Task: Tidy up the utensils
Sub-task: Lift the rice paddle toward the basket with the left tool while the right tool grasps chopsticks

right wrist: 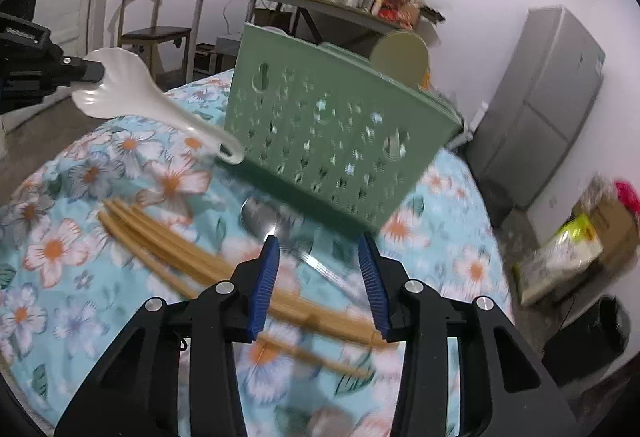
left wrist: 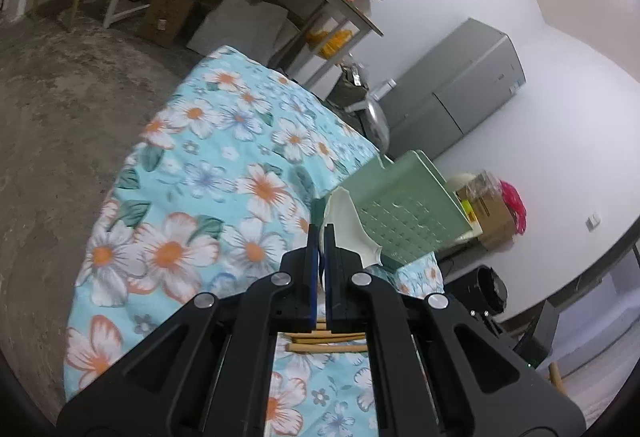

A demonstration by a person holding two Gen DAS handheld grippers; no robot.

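Note:
My left gripper (left wrist: pixel 321 233) is shut on a white ceramic spoon (left wrist: pixel 352 225) and holds it in the air above the table, just left of the green perforated basket (left wrist: pixel 404 205). In the right wrist view the left gripper (right wrist: pixel 94 71) pinches the spoon's bowl (right wrist: pixel 120 89) and the handle slants down toward the basket (right wrist: pixel 332 141). My right gripper (right wrist: pixel 318 243) is open and empty, low over a metal spoon (right wrist: pixel 264 221) and several wooden chopsticks (right wrist: pixel 192 261) lying on the floral cloth.
The table wears a blue floral cloth (left wrist: pixel 208 165). A grey fridge (right wrist: pixel 544 109) stands to the right. A long cluttered table (right wrist: pixel 320 9) and a chair (right wrist: pixel 152 33) stand behind. Boxes and bags (right wrist: pixel 580 249) sit on the floor at right.

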